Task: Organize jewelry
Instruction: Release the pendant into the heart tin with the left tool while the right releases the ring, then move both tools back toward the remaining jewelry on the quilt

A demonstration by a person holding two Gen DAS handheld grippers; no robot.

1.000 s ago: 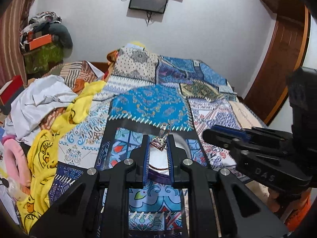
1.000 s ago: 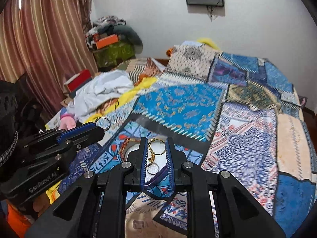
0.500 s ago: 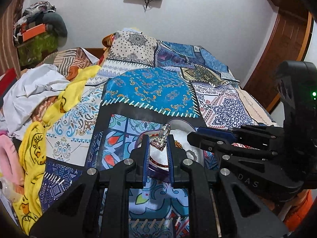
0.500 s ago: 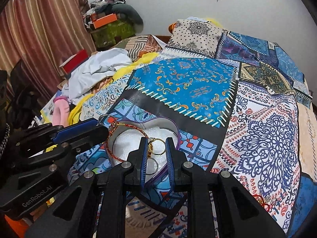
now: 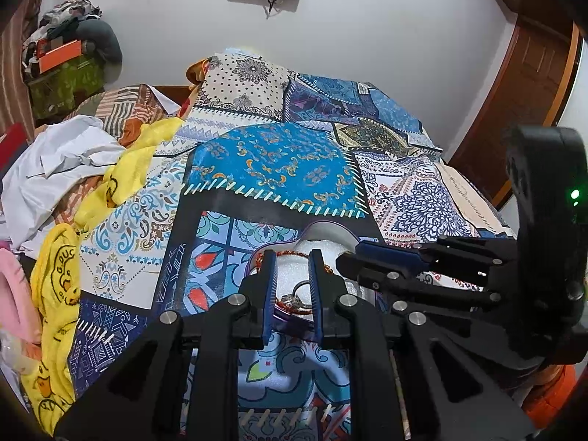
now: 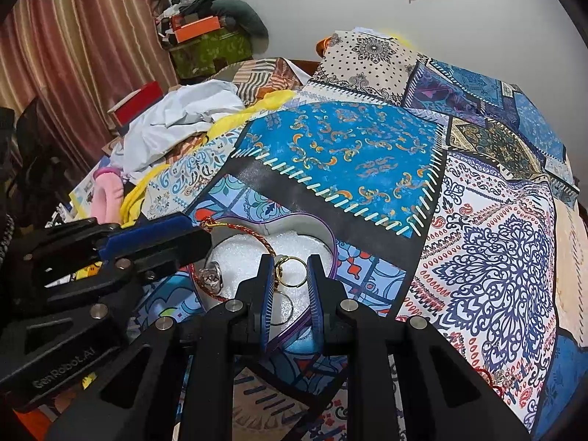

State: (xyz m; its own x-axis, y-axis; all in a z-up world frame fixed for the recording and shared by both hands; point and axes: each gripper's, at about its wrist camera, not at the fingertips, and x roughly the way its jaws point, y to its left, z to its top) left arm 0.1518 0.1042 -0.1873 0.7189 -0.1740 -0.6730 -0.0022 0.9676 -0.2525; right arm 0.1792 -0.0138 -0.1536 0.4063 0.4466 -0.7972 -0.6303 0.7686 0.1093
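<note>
Tools (image 6: 290, 272) hover inside box rim (image 6: 332, 242).

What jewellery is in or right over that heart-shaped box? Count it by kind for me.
Red cord bracelet: 1
Silver stone ring: 1
Thin hoops: 2
Total: 4

even indoor light, sharp (fisheye-warped, dark corners)
</note>
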